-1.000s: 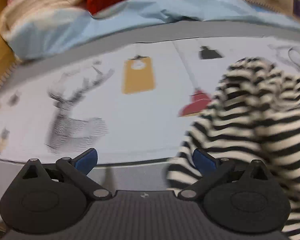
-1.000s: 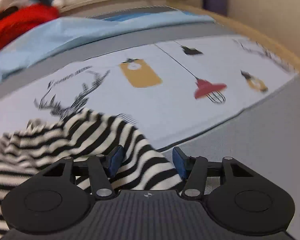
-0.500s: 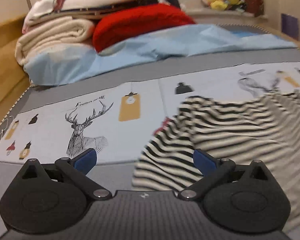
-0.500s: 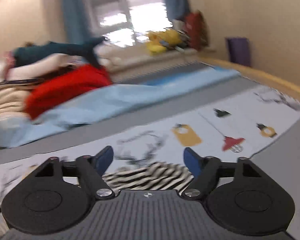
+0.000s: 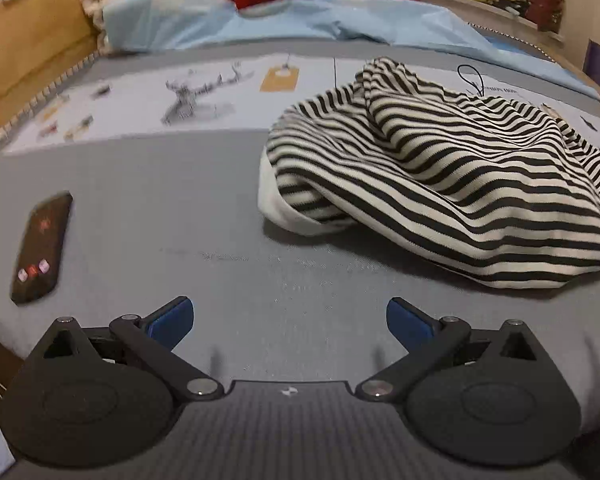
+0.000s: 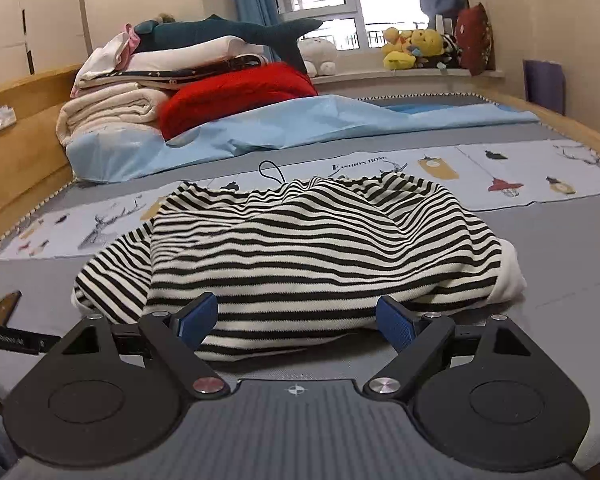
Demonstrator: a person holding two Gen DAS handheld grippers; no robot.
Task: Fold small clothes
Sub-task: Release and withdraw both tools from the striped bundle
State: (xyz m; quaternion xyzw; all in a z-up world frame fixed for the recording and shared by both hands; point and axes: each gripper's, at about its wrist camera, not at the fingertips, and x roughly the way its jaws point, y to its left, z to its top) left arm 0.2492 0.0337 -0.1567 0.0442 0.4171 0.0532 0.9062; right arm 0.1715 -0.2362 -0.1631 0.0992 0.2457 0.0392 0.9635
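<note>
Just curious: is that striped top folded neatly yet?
No. The striped top lies in a rumpled, bunched heap on the bed.

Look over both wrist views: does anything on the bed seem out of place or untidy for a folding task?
Yes. The striped garment lies in a rumpled heap on the grey bedcover, bunched and not flat. A dark phone-like device lies loose on the cover to the garment's left in the left wrist view, apart from it. Nothing looks damaged.

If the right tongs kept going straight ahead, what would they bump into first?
Probably the striped shirt. It lies crumpled on the bed right ahead of the open right tongs, though how far off is unclear.
</note>
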